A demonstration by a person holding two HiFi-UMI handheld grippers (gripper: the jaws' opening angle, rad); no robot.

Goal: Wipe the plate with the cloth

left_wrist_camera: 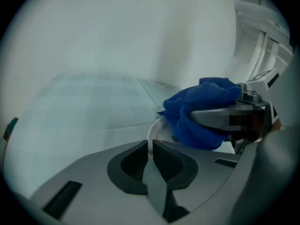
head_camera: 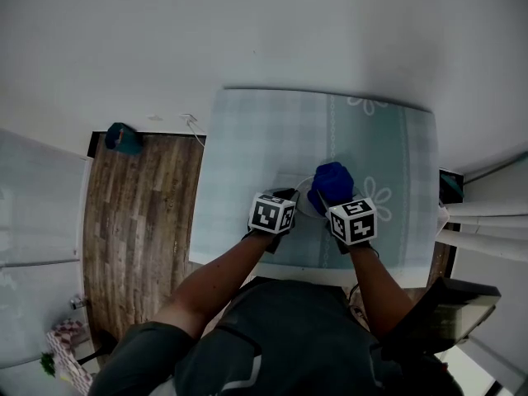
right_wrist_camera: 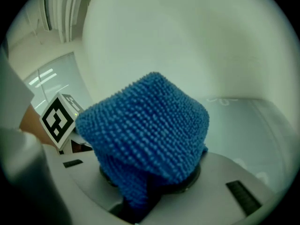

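A white plate (head_camera: pixel 303 199) lies on the table with the pale blue checked cover (head_camera: pixel 247 151), mostly hidden behind the grippers. My left gripper (head_camera: pixel 283 198) is at the plate's left edge. In the left gripper view its jaws (left_wrist_camera: pixel 151 146) are shut on the thin white rim of the plate (left_wrist_camera: pixel 153 128). My right gripper (head_camera: pixel 332 205) is shut on a bunched blue cloth (head_camera: pixel 332 181), which rests over the plate. The cloth (right_wrist_camera: pixel 145 125) covers the right jaws completely. From the left, the cloth (left_wrist_camera: pixel 199 111) sits on the plate's right part.
The table's near edge (head_camera: pixel 272 264) is just below the grippers. A wooden floor (head_camera: pixel 140 221) lies to the left, with a teal object (head_camera: pixel 124 139) on it. White rails (head_camera: pixel 483 221) stand at the right. A white wall backs the table.
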